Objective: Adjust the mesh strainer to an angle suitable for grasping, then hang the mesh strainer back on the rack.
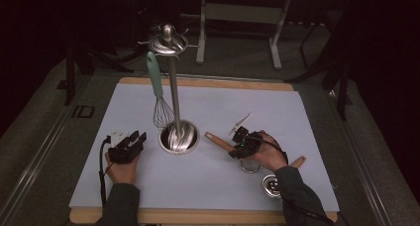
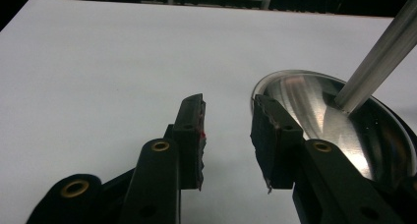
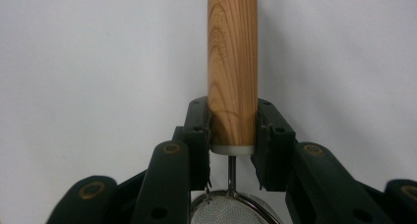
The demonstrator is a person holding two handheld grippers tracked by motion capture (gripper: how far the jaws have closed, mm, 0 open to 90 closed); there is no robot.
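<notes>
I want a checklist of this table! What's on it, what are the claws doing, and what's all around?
Surface: white sheet on a wooden table.
Job's things: wooden-handled strainer, its handle between the pads and its mesh below them.
Clutter: steel rack with a teal-handled whisk hanging from it; another wooden-handled tool; small metal piece.
Grippers: right claw shut on the strainer handle; left claw open, nothing between the pads, beside the rack's base.
Cables: one trails from the left claw.
Surroundings: dark room, grey floor, metal stand behind.
</notes>
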